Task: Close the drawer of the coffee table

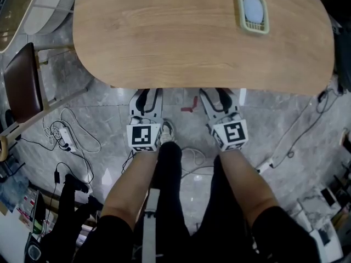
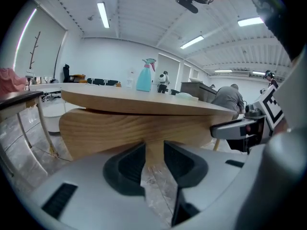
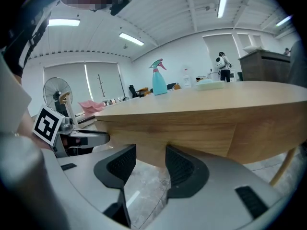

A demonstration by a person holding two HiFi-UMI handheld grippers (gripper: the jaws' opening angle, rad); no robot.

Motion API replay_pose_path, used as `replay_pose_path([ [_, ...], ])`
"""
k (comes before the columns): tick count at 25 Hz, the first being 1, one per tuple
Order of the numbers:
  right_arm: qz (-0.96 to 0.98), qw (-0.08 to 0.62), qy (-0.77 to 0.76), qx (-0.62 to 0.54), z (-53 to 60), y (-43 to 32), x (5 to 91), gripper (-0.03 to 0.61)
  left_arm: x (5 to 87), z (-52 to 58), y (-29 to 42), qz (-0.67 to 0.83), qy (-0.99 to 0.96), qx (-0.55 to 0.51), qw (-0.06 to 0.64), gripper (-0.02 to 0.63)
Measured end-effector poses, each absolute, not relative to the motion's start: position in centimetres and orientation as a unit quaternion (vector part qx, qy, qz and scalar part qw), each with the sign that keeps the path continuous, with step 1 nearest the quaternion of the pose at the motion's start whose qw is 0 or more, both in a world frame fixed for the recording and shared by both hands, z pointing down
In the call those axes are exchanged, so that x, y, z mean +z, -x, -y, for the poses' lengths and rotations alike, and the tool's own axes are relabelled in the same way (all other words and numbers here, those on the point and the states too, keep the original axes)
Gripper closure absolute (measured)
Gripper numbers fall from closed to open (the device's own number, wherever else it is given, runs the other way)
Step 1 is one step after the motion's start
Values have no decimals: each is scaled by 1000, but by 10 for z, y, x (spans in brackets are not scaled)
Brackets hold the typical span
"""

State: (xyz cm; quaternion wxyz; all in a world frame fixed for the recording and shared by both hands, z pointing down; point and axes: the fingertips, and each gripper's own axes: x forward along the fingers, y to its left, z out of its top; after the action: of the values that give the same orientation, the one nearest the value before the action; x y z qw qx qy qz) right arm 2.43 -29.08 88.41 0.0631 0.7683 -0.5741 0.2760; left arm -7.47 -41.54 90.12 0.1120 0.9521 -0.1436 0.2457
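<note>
The wooden coffee table (image 1: 181,37) fills the top of the head view. Both grippers reach under its near edge, so their tips are hidden there. My left gripper (image 1: 147,95) and right gripper (image 1: 219,96) are side by side, a hand's width apart. In the left gripper view the drawer front (image 2: 120,131) stands out below the table top, and the left gripper (image 2: 154,155) is right at it with its jaws parted, pressing on nothing. In the right gripper view the right gripper (image 3: 150,159) stands open against the drawer front's (image 3: 201,133) lower edge.
A green dish (image 1: 253,12) and a blue spray bottle (image 2: 144,75) stand on the table. A brown chair (image 1: 22,84) is at the left, and cables with a power strip (image 1: 66,138) lie on the marble floor. The holder's legs are below the grippers.
</note>
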Motion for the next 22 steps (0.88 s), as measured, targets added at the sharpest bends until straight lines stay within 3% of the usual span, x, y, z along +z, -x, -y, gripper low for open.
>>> replay_pose_path([
  [16, 566, 30, -779, 270, 308, -51, 893, 422, 900, 440, 52, 166, -954, 224, 112, 512],
  [22, 564, 23, -778, 276, 300, -47, 890, 420, 901, 434, 59, 141, -959, 238, 60, 514],
])
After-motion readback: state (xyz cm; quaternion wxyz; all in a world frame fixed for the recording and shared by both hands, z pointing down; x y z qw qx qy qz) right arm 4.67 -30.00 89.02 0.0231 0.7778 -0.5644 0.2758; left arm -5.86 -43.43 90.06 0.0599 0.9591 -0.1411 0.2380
